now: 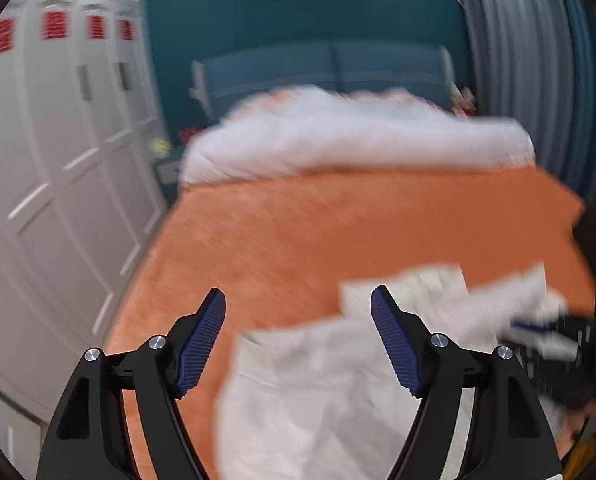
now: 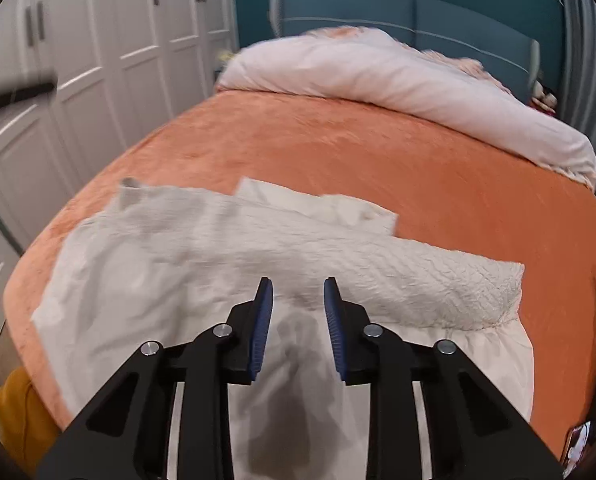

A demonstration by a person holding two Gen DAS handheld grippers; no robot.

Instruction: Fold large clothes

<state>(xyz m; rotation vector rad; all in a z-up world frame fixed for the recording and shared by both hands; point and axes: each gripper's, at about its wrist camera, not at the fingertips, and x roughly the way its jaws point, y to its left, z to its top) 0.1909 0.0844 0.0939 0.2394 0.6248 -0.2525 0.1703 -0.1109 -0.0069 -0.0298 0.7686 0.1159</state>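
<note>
A large white crinkled garment lies spread on the orange bed cover, near the bed's front edge, with one long part folded across it. It also shows in the blurred left wrist view. My left gripper is open wide and empty, above the garment's left part. My right gripper is open with a narrower gap, empty, just above the garment's middle. The right gripper also shows at the right edge of the left wrist view, close to the cloth.
A rolled white duvet lies across the head of the bed by a blue headboard. White wardrobe doors stand close on the left. A yellow cloth hangs below the bed's front left corner. Grey curtains are on the right.
</note>
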